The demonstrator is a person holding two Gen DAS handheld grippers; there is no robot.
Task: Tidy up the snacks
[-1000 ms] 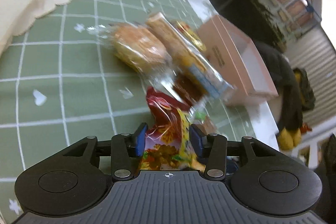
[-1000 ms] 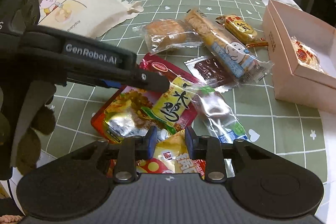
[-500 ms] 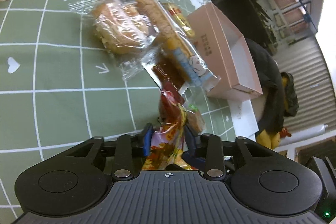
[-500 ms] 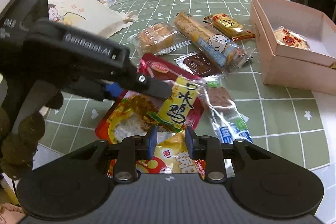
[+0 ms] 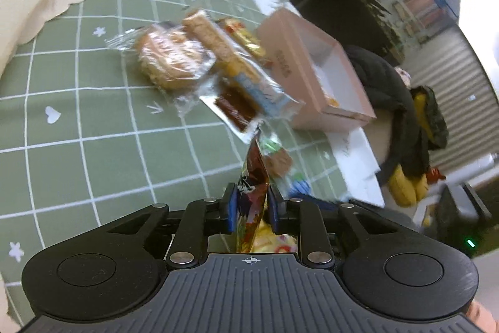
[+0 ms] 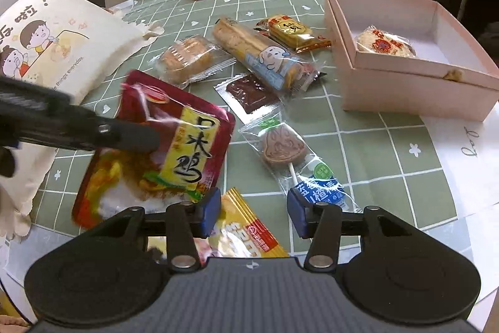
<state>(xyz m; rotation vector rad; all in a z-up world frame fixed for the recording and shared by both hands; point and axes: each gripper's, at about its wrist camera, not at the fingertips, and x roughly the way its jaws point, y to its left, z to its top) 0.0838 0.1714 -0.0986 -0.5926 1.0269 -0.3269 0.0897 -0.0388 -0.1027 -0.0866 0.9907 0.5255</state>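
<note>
My left gripper [image 5: 249,209] is closing on the red pouch [image 6: 174,142]; my right gripper [image 6: 254,213] is opening, the yellow packet [image 6: 246,234] loose at six o'clock.

left claw [image 5: 249,211] closing (pinching), right claw [image 6: 254,209] opening

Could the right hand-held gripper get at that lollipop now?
Probably yes: the right hand-held gripper is opening, nothing between its jaws, and the lollipop lies uncovered just ahead on the table.

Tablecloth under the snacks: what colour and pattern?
The tablecloth is sage green with a white grid and small white hearts and flowers, clearest in the right wrist view.
</note>
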